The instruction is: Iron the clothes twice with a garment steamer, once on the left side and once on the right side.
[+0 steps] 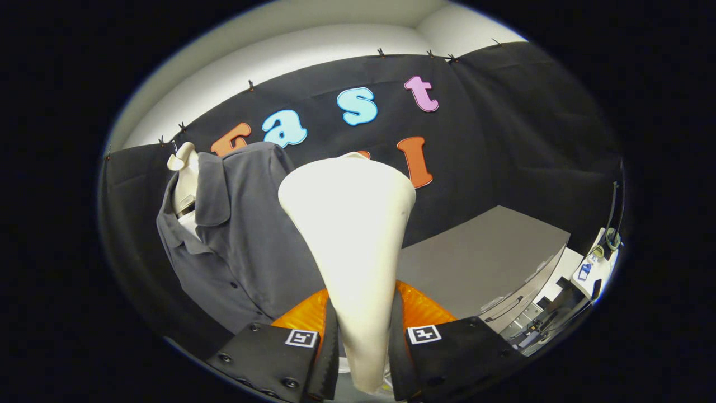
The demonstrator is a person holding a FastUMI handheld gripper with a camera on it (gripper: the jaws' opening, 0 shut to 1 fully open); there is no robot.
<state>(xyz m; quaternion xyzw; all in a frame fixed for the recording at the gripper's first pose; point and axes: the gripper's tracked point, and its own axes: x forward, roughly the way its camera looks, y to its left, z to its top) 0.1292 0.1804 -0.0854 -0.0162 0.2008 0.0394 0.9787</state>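
Tongs (362,336) pinching garment steamer (352,235) handle, head raised beside grey shirt (246,240), apparently not touching fabric yet; judging both L & R passes remaining.

Bright overhead light glares off the cream steamer (349,235); fisheye bends the edges, and the lower right corner blurs.

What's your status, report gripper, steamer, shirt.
Gripper shut on steamer. Steamer head raised beside grey shirt on mannequin; contact unclear. Nothing between them.
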